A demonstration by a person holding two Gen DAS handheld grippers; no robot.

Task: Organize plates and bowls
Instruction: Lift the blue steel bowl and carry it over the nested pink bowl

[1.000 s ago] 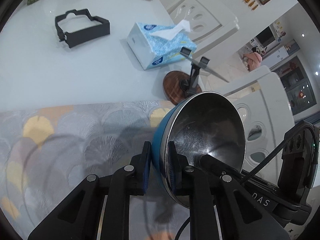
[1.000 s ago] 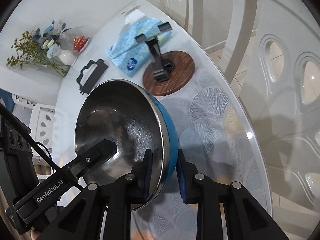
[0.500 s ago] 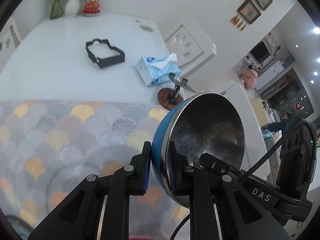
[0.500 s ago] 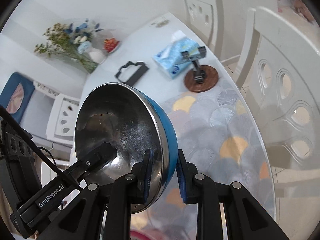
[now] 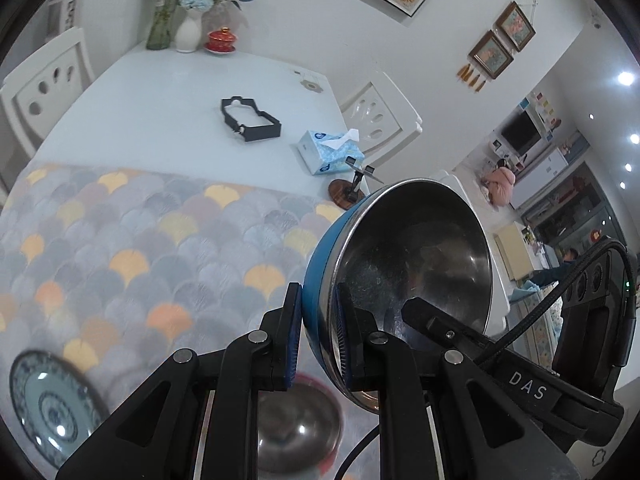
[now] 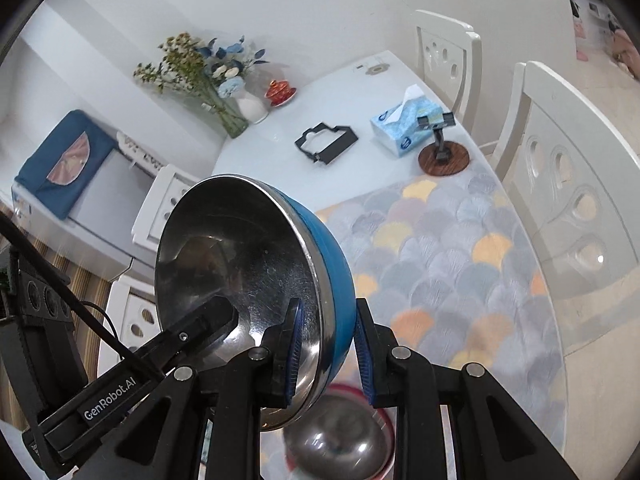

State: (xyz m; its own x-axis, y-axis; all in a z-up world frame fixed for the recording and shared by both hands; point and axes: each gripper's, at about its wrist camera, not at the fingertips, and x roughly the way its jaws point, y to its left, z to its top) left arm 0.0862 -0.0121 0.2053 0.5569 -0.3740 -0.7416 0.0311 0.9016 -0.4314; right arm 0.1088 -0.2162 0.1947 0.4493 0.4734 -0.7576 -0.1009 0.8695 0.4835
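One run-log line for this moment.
left tongs: shut on blue bowl | right tongs: shut on blue bowl | held above placemat | red-rimmed bowl beneath

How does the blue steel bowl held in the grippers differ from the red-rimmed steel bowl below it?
The blue steel bowl is tilted on edge in the air, clamped at its rim; the red-rimmed steel bowl sits upright on the patterned mat. The blue bowl's outside is blue; the other shows a red rim. Both have shiny metal insides.

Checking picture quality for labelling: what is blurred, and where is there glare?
Left wrist view: plate and lower bowl near the bottom edge are blurred, ceiling lights flare. Right wrist view: lower bowl is blurred, blue bowl sharp, its steel reflecting.
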